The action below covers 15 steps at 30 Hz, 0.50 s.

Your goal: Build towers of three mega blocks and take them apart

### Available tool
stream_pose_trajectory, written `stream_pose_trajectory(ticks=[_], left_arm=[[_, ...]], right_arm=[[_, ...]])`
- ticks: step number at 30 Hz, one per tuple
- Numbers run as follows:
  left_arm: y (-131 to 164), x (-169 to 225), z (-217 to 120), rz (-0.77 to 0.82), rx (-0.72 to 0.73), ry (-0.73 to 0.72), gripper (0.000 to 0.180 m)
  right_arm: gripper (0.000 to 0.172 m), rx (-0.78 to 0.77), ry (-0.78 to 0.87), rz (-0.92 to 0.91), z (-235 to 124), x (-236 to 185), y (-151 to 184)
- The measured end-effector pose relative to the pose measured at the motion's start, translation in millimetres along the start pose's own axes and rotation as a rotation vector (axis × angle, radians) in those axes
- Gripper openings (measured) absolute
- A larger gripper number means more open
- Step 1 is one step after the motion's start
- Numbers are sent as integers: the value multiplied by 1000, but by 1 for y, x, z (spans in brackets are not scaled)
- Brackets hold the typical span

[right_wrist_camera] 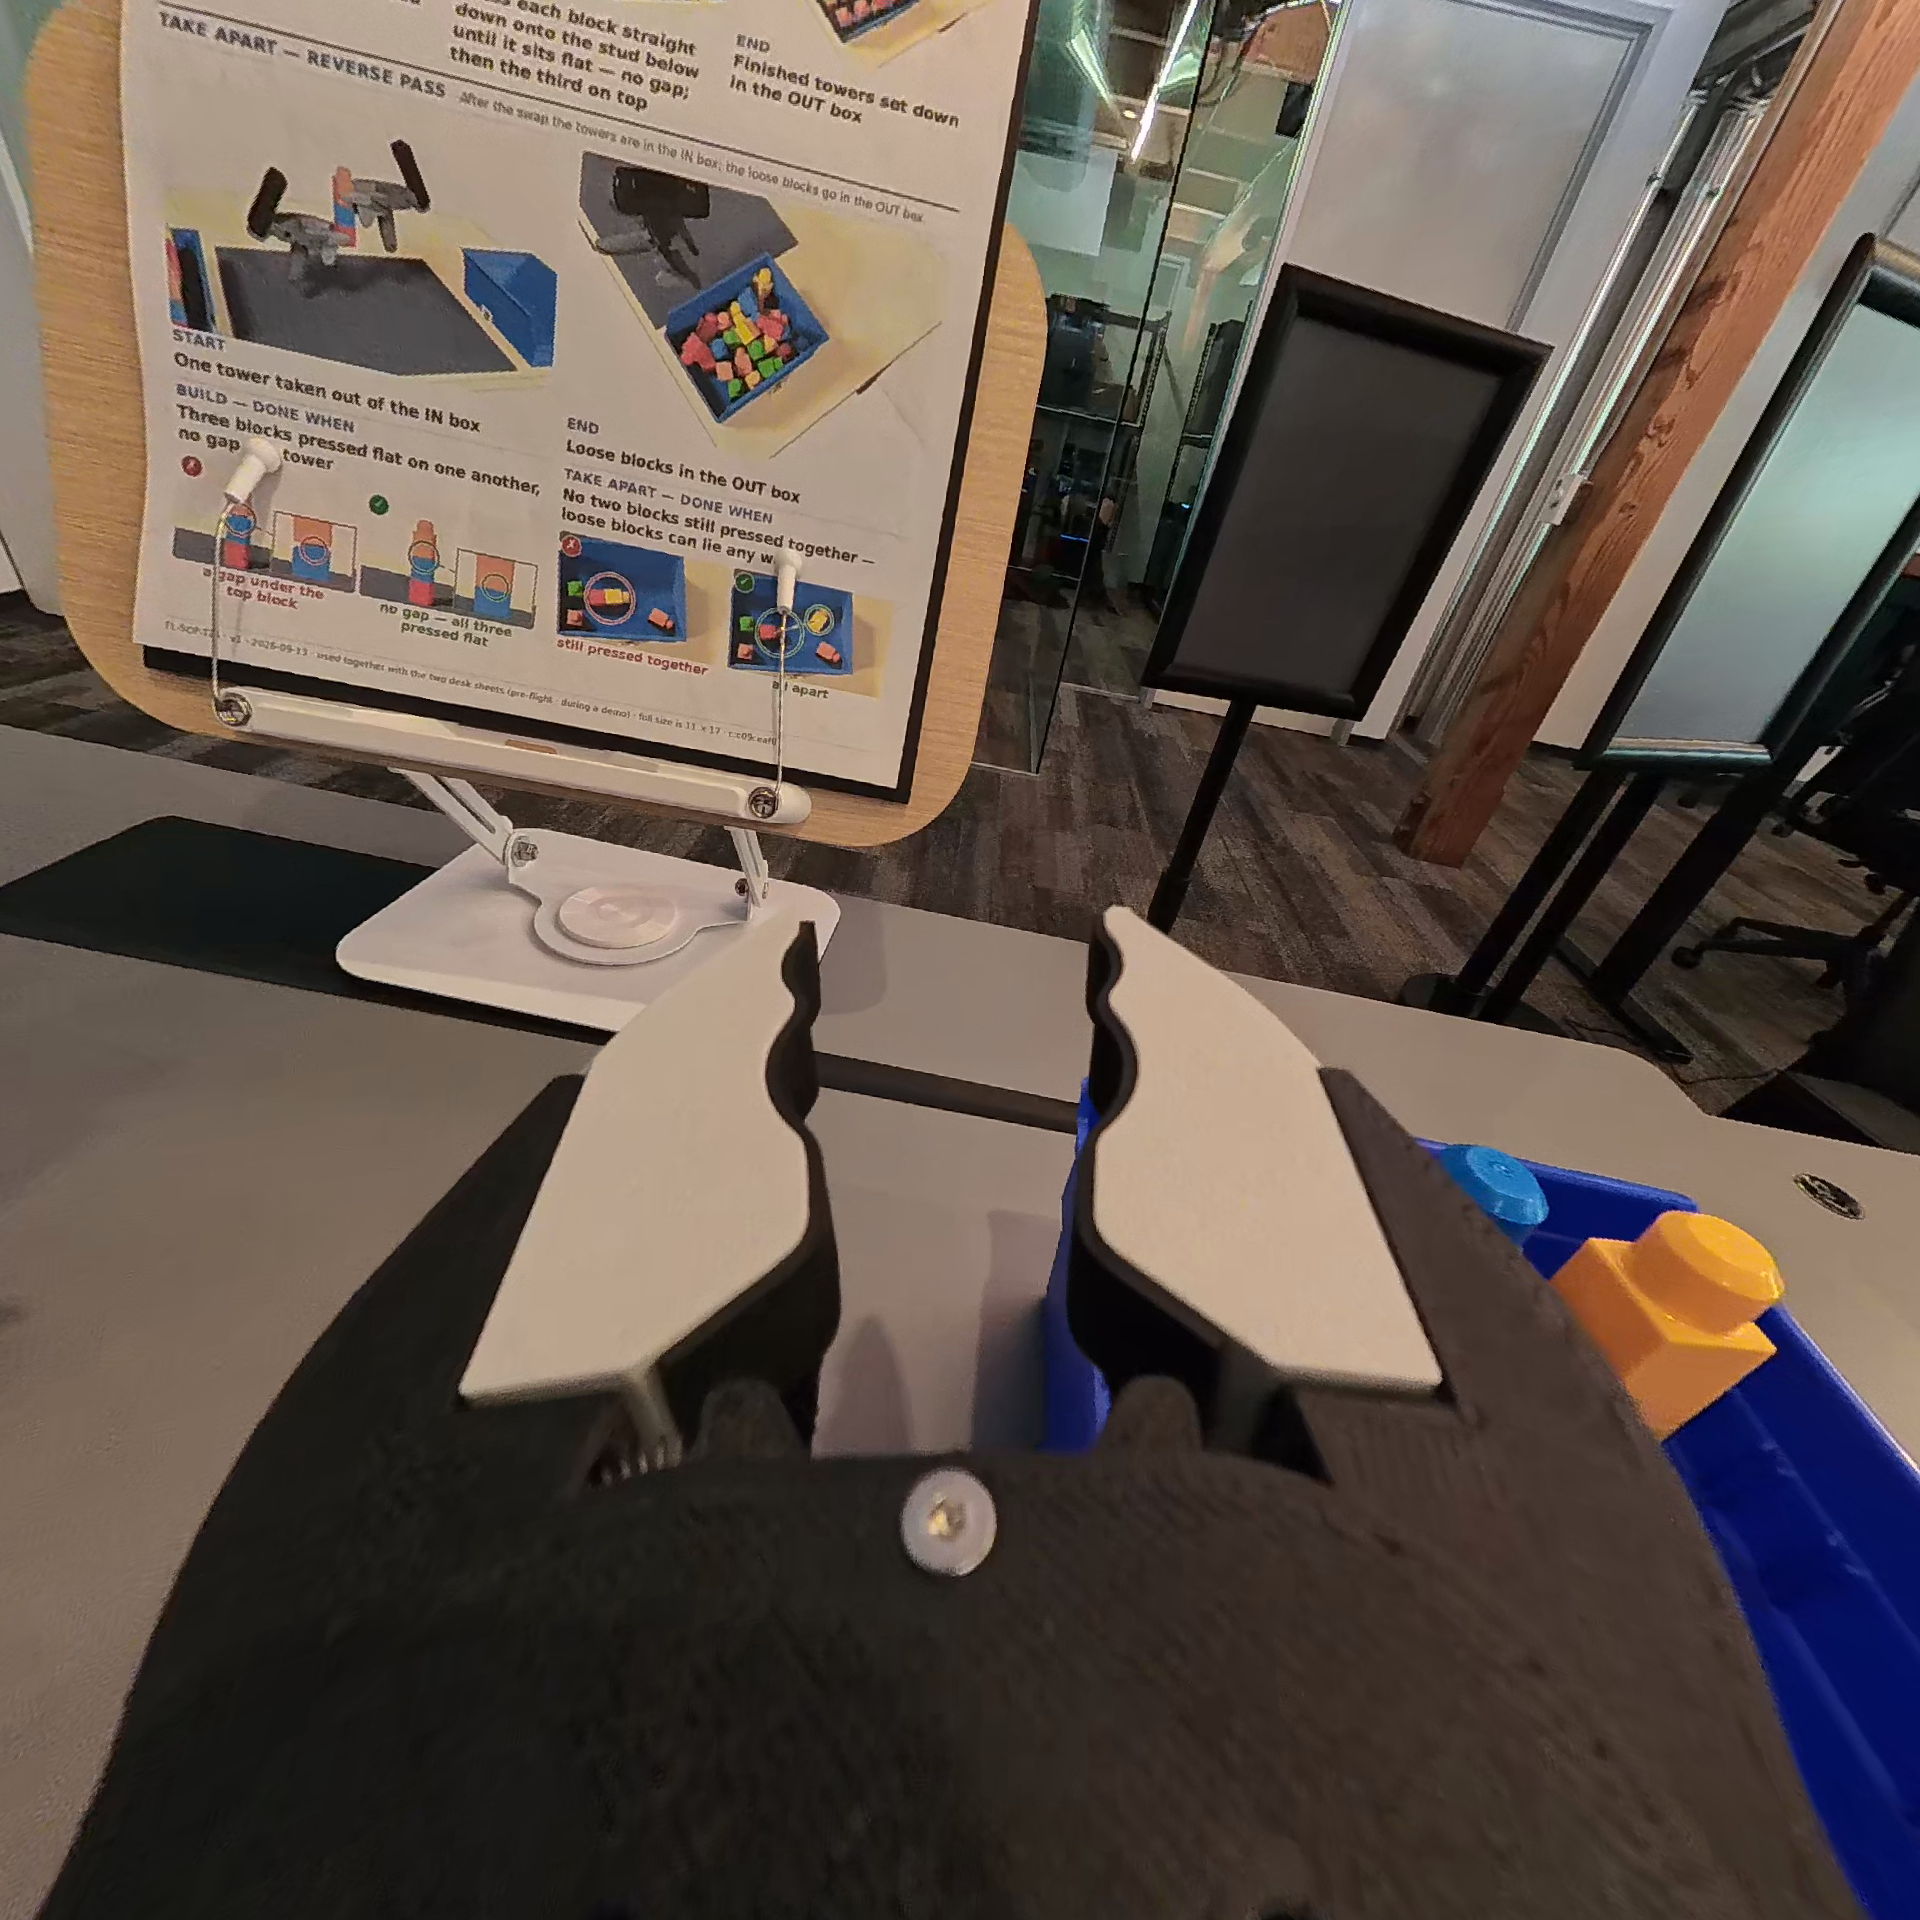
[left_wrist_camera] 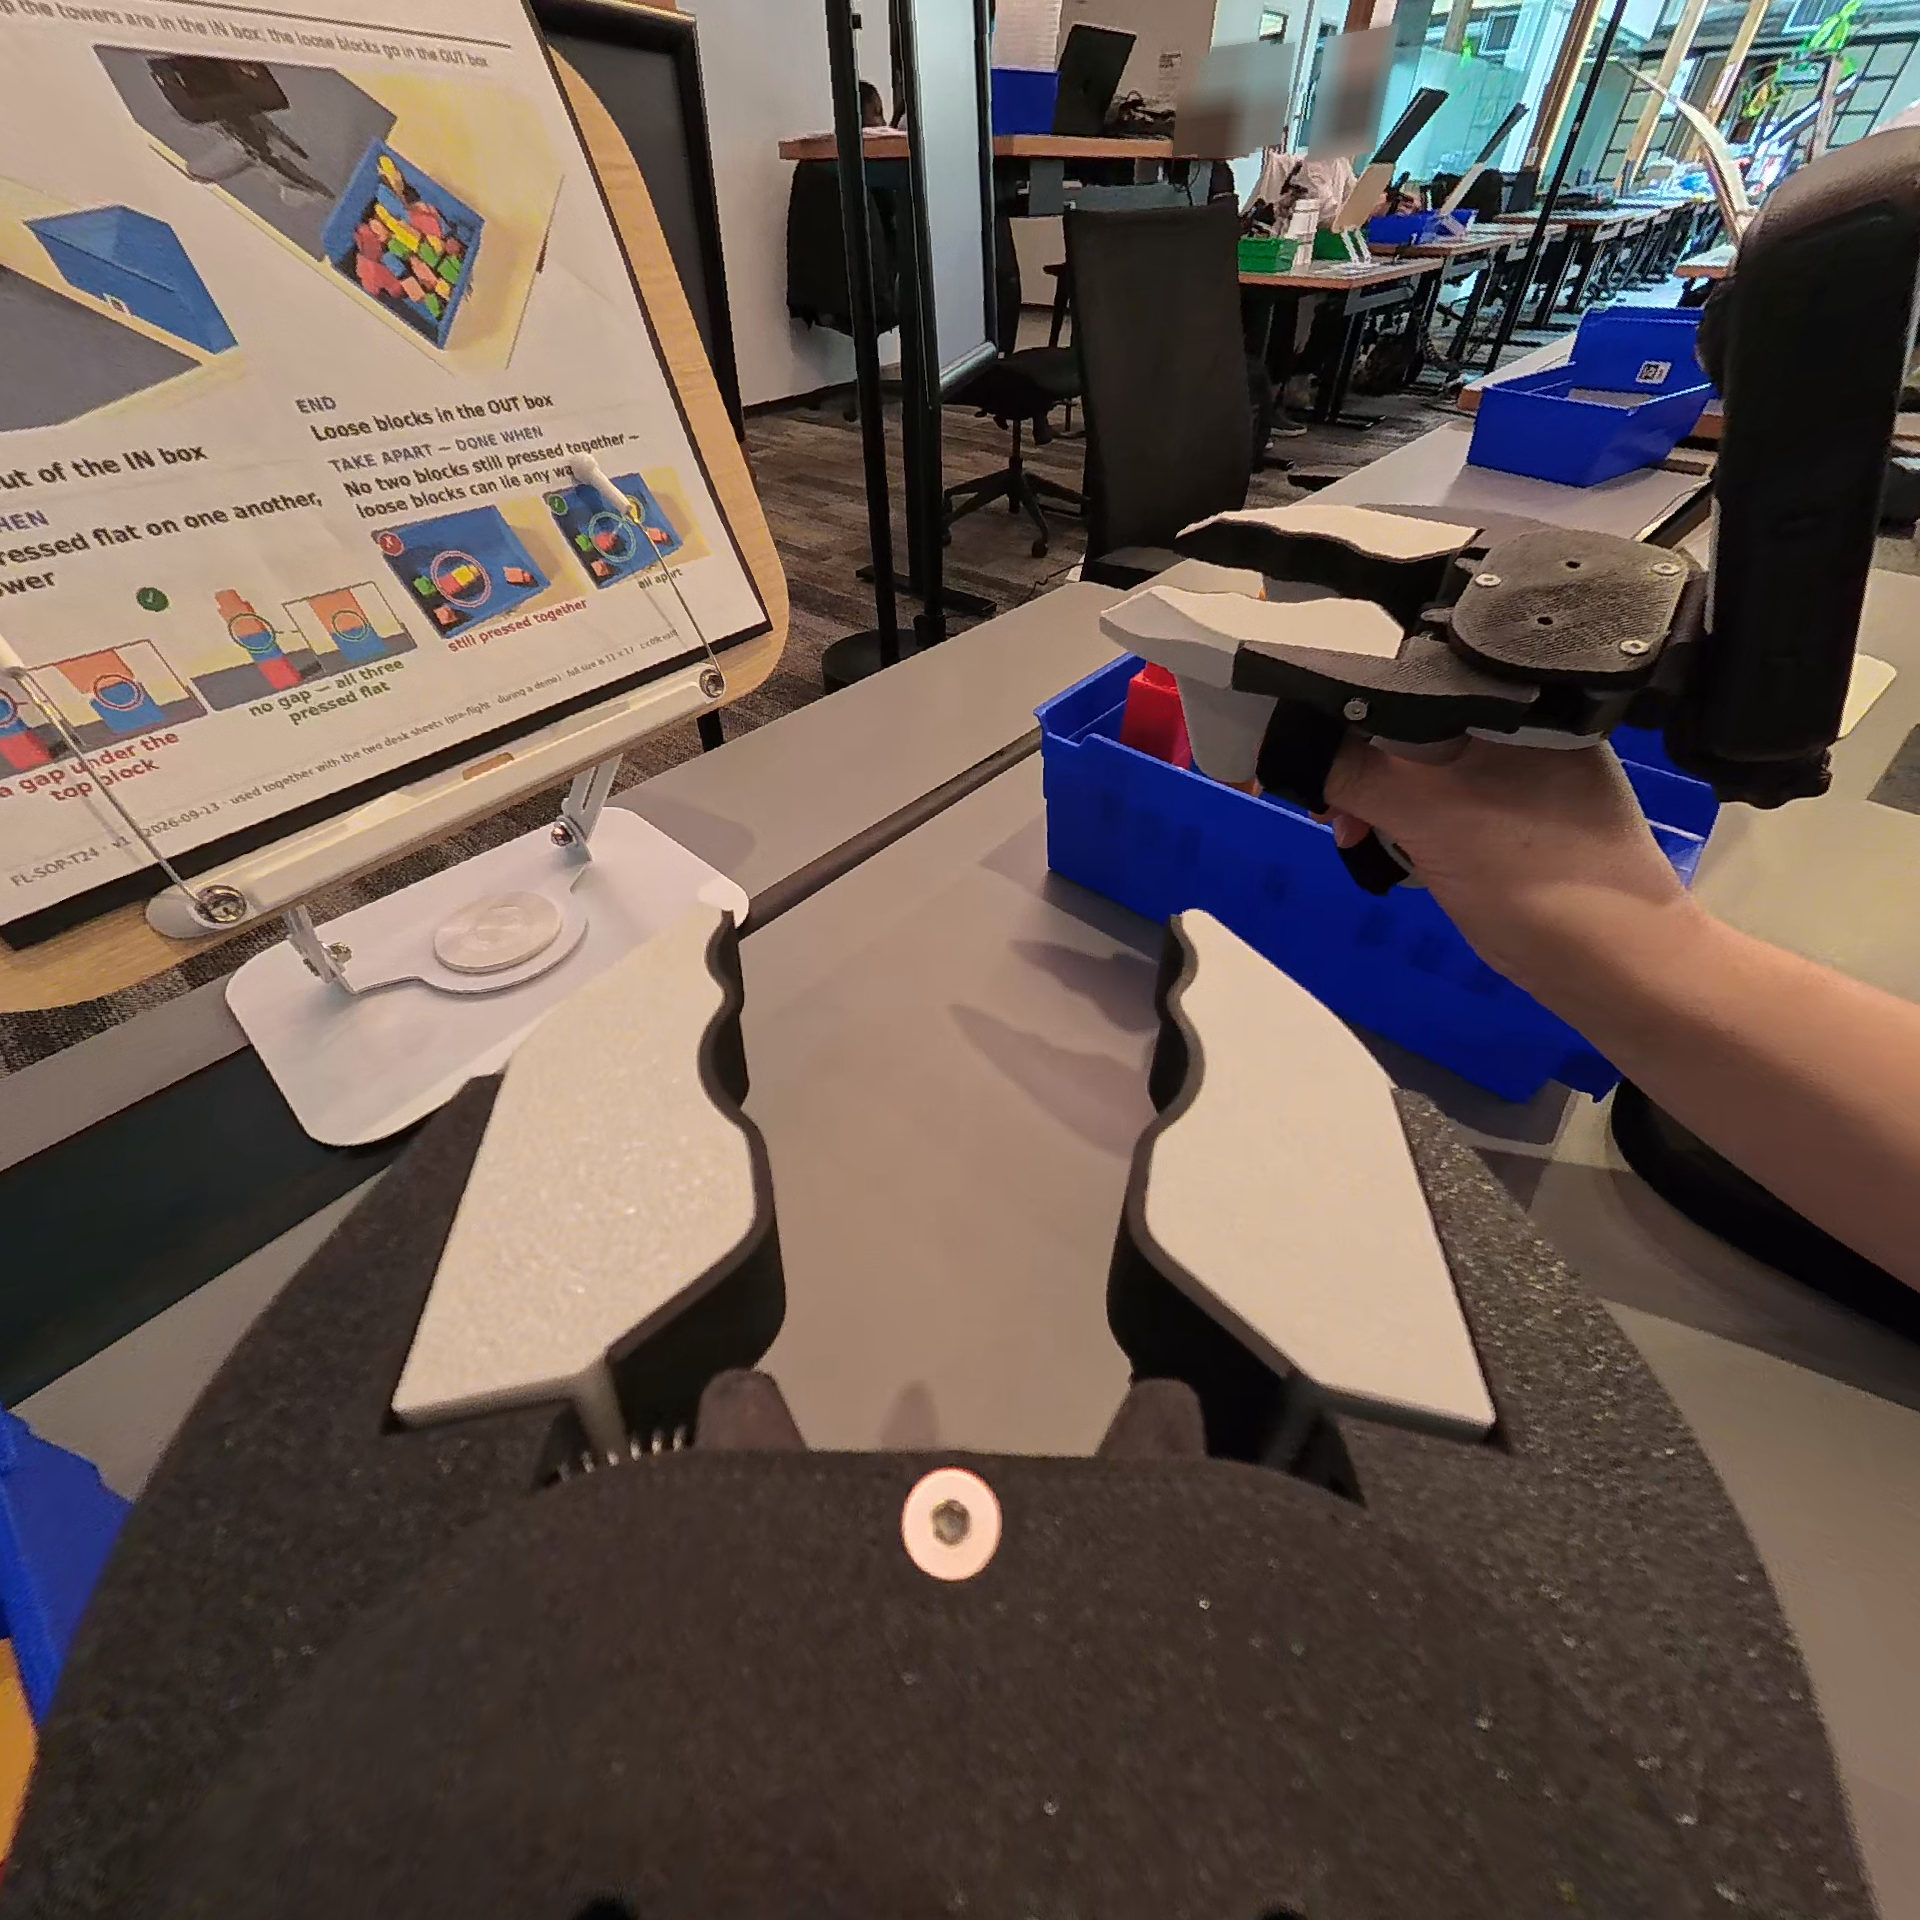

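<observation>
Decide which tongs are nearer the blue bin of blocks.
Right. The right tongs hover over the blue bin; the left tongs stay open above bare table beside it.

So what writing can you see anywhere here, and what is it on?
White printed sheet on the wooden-backed white desk stand: headings, picture captions, a footer line; legible, but I don't copy wording.
Small white label on the far blue plastic bin: too small to read.
Orange plastic block, near blue bin: no writing visible.

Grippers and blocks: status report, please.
Left gripper open, empty, over bare table. Right gripper open, empty, above the near end of the blue bin. Orange block and red block in bin. Nothing in the way.
</observation>
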<state>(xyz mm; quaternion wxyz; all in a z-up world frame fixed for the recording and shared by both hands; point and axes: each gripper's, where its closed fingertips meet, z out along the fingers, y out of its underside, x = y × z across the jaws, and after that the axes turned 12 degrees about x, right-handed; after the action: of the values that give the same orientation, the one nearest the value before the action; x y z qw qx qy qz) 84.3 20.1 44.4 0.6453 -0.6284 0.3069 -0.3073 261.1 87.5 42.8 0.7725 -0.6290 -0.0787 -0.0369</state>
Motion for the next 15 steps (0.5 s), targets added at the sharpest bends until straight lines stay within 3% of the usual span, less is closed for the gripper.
stream_pose_trajectory(ticks=[15], left_arm=[[0, -2, 0, -1, -1, -11, 76]], right_arm=[[50, -24, -11, -4, 1, -3, 5]])
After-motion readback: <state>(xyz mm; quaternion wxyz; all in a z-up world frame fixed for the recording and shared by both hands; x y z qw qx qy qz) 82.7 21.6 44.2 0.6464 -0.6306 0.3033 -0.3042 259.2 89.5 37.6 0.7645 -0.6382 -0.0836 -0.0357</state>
